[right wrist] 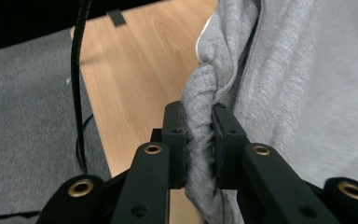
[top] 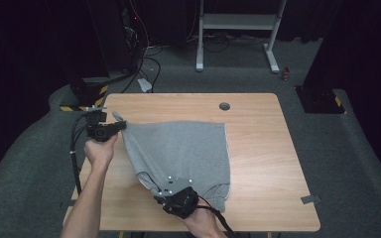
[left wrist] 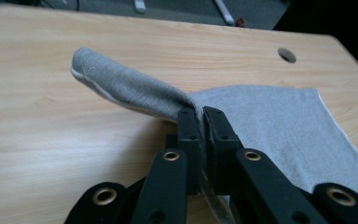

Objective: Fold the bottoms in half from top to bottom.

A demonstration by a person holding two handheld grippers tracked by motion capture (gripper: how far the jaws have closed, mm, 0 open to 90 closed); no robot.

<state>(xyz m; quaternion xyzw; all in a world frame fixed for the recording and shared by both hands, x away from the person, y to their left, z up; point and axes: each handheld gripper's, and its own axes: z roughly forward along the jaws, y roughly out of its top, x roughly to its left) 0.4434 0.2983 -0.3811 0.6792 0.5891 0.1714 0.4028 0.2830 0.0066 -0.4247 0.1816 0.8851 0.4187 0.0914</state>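
Soft cloth on smooth wood.
You grip a grey, matt knitted cloth garment over the light, smooth wood-grain tabletop.

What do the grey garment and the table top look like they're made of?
Garment: soft heathered knit, probably cotton jersey; it bunches into folds where the left gripper and right gripper pinch it. Table: light wood-grain top, likely matte laminate, with a round hole.

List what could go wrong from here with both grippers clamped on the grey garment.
1. The left gripper pinches only a thin fold of the grey garment near its corner, so a hard pull might slip it free.
2. The right gripper holds a thick bunched wad; uneven layers may drag out crooked.
3. The garment's near hem lies close to the table edge and could slide off.
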